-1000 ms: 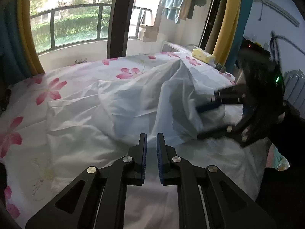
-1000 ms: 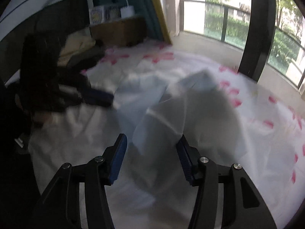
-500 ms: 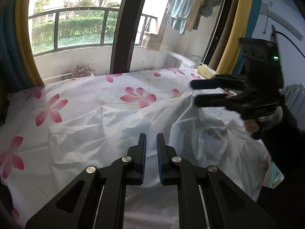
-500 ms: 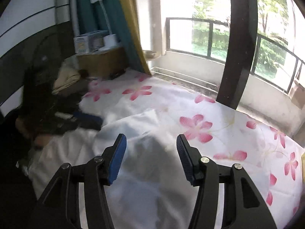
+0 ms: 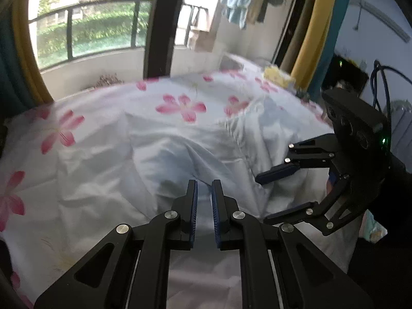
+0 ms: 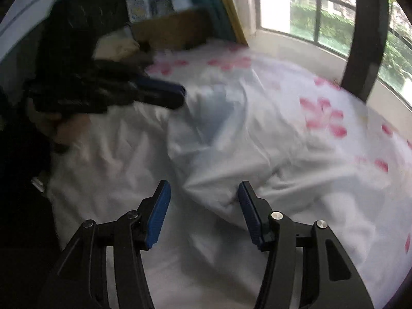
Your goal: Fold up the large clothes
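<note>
A large white, pale blue garment (image 5: 180,154) lies crumpled on a bed with a pink-flowered sheet (image 5: 77,128). My left gripper (image 5: 204,188) hovers over the garment's near part, its blue pads almost together with nothing pinched. In the right wrist view the left gripper (image 6: 180,95) is blurred, its tip at the garment's (image 6: 231,141) far left edge. My right gripper (image 6: 203,193) stands open above a raised fold of the cloth, the pads clear of it. From the left wrist view the right gripper (image 5: 264,198) sits low at the garment's right side.
Beyond the bed stand a window with a balcony railing (image 5: 103,25) and a dark pillar (image 5: 159,25). Yellow and teal curtains (image 5: 314,38) hang at the right. A yellow packet (image 5: 278,76) lies at the far corner. A beige pillow (image 6: 116,47) and a wooden cabinet (image 6: 170,28) flank the bed.
The peak of cloth has dropped and spread on the bed. The right gripper rose clear of it, then came back down, still open. The left gripper stayed almost shut and slid a little.
</note>
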The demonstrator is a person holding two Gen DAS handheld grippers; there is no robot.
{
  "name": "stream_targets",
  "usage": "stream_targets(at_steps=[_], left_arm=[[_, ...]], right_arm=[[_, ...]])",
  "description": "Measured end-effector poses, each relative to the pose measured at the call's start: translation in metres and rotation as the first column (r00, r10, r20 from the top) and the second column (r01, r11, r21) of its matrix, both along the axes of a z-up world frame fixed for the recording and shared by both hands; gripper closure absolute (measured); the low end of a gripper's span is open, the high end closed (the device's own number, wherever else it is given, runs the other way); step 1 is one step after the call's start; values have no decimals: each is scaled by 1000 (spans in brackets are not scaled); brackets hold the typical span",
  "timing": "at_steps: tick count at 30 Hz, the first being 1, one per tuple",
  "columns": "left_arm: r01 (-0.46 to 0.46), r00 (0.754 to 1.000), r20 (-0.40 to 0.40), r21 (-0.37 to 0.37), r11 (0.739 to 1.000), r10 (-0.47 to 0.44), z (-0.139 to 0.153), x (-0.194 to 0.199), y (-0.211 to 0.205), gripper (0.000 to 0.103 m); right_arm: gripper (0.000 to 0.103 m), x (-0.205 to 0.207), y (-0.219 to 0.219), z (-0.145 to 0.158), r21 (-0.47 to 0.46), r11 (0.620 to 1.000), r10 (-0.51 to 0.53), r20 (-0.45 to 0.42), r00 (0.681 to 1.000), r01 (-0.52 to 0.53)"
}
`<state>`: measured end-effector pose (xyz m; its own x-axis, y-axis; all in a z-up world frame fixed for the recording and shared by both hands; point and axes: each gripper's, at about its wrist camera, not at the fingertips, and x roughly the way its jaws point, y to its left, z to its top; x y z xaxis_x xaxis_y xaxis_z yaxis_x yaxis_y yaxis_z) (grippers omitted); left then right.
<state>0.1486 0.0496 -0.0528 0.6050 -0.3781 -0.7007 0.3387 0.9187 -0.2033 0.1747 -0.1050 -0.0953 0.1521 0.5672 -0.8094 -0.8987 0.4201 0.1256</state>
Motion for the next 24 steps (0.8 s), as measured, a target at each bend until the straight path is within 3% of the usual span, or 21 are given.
stream_targets(at_steps=[4, 7, 9, 13, 16, 19, 24], left_arm=[[-1, 999, -38, 16, 1000, 1, -16, 5, -12, 90], [-1, 999, -38, 10, 1000, 1, -20, 5, -18, 76], [-10, 999, -50, 17, 1000, 10, -24, 7, -20, 74], [-50, 999, -14, 20, 999, 50, -11, -1, -13, 74], [-125, 992, 29, 5, 992, 125, 3, -9, 5, 74], [-191, 981, 36, 20, 981, 191, 3, -11, 20, 70], [-225, 974, -23, 25, 974, 226, -14, -7, 27, 70]], right_arm=[[48, 0, -6, -9, 39, 998, -44, -16, 999, 44], [48, 1, -9, 1, 62, 995, -83, -11, 996, 84], [48, 1, -15, 6, 80, 991, -110, 11, 994, 109], [48, 6, -20, -10, -28, 979, -196, 101, 975, 200], [48, 11, -32, -6, -6, 972, -233, 89, 968, 235], [48, 15, -53, 5, 9, 952, -304, 111, 946, 305], [48, 19, -85, 25, 37, 912, -410, 121, 904, 408]])
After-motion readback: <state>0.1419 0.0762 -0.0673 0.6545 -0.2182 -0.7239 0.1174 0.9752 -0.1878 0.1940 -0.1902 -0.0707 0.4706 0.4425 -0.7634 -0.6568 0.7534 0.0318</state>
